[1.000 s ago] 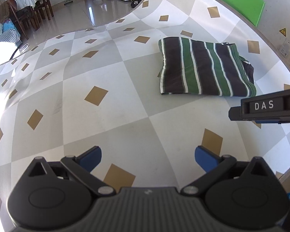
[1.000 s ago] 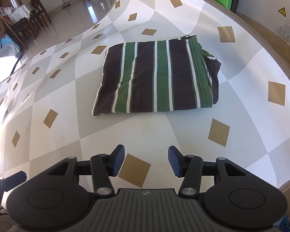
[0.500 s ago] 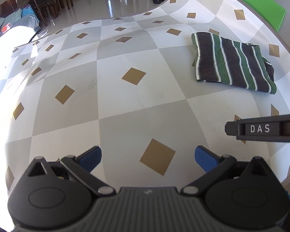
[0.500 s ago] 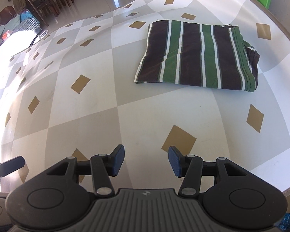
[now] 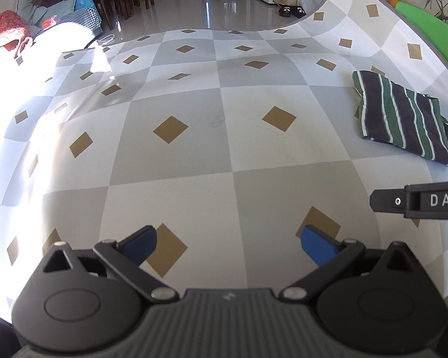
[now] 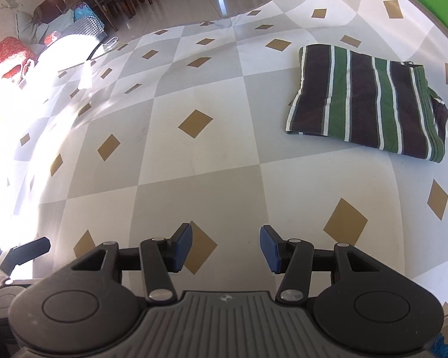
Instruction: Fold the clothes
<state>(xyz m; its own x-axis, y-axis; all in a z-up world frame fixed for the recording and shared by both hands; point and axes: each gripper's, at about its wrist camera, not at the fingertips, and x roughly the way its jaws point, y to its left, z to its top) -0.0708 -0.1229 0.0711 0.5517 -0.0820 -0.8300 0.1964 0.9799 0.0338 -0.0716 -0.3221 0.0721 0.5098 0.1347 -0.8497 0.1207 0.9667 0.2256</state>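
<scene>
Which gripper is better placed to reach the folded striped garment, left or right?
Right, probably. The folded striped garment lies nearer and larger ahead of the right gripper; for the left gripper it sits far off at its right edge. Both have open, empty jaws over the checkered tablecloth.

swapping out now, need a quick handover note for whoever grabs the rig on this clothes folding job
Left tool: open, nothing between its blue pads, hanging over bare tablecloth.
Right tool: open and empty, also over bare cloth.
Striped garment: lies folded in a flat rectangle at the right side of the table, clear of both tools. A bit of fabric bunches out at its right edge.
Done: this piece looks folded and set aside.
Left: no other loose clothes show on the table; something bright sits in the glare at the left edge, too washed out to identify. Check there for the next piece.
</scene>
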